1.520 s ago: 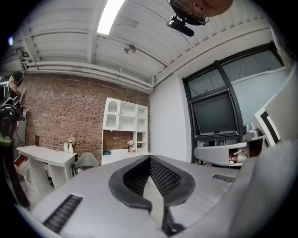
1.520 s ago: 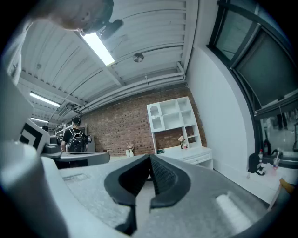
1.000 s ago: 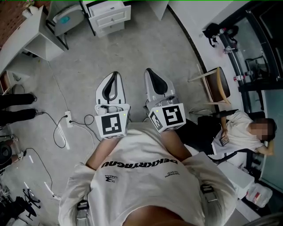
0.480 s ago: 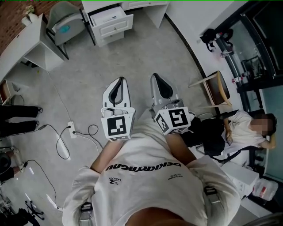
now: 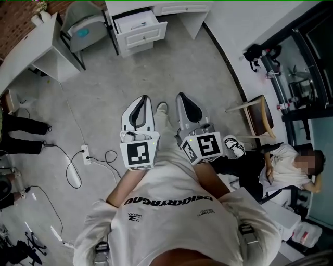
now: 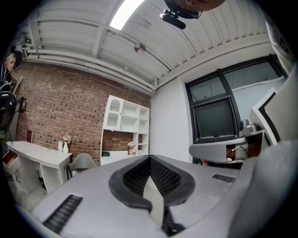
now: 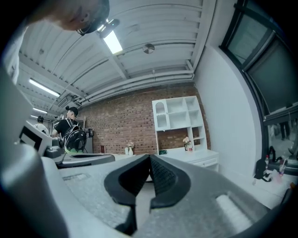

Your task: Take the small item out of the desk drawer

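Observation:
A white desk (image 5: 179,7) stands far ahead at the top of the head view. Its top drawer (image 5: 136,22) is pulled open, and a small dark item (image 5: 138,24) lies inside. Both grippers are held level above the grey floor, well short of the desk. My left gripper (image 5: 141,98) is shut with nothing between its jaws. My right gripper (image 5: 181,96) is shut and empty too. In the left gripper view the left gripper (image 6: 150,159) points at a brick wall. The right gripper (image 7: 150,158) points at the desk (image 7: 198,159) below a white shelf unit (image 7: 179,116).
A grey chair (image 5: 83,26) and a second white desk (image 5: 31,47) stand at the upper left. A power strip (image 5: 85,153) with cables lies on the floor to the left. A wooden chair (image 5: 258,113) and a seated person (image 5: 289,166) are to the right.
Both grippers have travelled forward toward the desk, staying shut. The open drawer now sits lower and nearer in the head view. A shoe has come into view between the grippers.

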Demonstrator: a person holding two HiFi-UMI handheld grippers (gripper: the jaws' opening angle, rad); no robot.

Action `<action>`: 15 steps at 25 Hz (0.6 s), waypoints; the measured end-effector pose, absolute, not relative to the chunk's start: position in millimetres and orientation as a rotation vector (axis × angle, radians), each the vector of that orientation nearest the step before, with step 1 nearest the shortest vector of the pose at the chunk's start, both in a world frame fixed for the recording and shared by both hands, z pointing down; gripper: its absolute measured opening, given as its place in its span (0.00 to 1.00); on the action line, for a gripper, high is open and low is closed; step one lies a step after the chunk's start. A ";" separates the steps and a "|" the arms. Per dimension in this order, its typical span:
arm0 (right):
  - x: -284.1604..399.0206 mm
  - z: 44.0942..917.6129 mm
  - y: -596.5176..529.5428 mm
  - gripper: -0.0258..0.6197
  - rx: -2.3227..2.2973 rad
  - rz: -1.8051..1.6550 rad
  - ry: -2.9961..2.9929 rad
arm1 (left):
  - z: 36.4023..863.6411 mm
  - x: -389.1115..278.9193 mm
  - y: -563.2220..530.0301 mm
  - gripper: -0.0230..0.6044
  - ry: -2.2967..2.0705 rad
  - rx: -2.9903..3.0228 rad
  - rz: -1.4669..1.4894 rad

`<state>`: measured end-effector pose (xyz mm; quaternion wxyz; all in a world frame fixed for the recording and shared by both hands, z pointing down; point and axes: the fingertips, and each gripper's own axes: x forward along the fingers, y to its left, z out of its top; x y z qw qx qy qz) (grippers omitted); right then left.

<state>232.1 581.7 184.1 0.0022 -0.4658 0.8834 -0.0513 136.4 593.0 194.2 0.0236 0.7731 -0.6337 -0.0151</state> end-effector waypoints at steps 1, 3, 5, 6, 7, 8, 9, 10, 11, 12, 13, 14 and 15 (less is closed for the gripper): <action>227.1 184.4 571.8 0.03 -1.453 -0.165 2.771 | 195.9 132.1 583.9 0.03 -1.965 2.391 -0.036; 216.8 183.5 546.7 0.03 -1.437 -0.172 2.768 | 198.8 121.9 560.8 0.03 -1.974 2.381 -0.022; 207.3 183.8 517.8 0.03 -1.427 -0.182 2.767 | 200.6 112.5 533.8 0.03 -1.977 2.369 -0.023; 203.1 184.9 503.2 0.03 -1.421 -0.186 2.768 | 202.0 109.3 519.8 0.03 -1.975 2.365 -0.029; 199.2 186.8 488.4 0.03 -1.414 -0.187 2.771 | 204.5 106.9 505.2 0.03 -1.973 2.362 -0.032; 195.4 189.5 473.1 0.03 -1.405 -0.187 2.777 | 208.0 105.1 489.9 0.03 -1.971 2.361 -0.030; 191.9 192.7 456.9 0.03 -1.395 -0.188 2.783 | 211.7 103.6 473.5 0.03 -1.969 2.362 -0.022; 188.6 196.0 439.6 0.03 -1.388 -0.192 2.787 | 215.0 101.8 456.2 0.03 -1.969 2.365 -0.010; 185.3 198.6 421.2 0.03 -1.382 -0.195 2.790 | 217.3 99.6 438.0 0.03 -1.970 2.368 0.001; 182.1 200.4 401.8 0.03 -1.378 -0.197 2.793 | 218.4 97.1 419.2 0.03 -1.972 2.370 0.008; 179.0 201.3 381.9 0.03 -1.375 -0.198 2.795 | 218.7 94.1 399.7 0.03 -1.975 2.371 0.010; 175.7 201.4 361.6 0.03 -1.370 -0.197 2.797 | 218.5 90.7 379.8 0.03 -1.979 2.368 0.009; 172.2 200.6 341.6 0.03 -1.362 -0.196 2.802 | 218.2 87.1 359.7 0.03 -1.984 2.362 0.008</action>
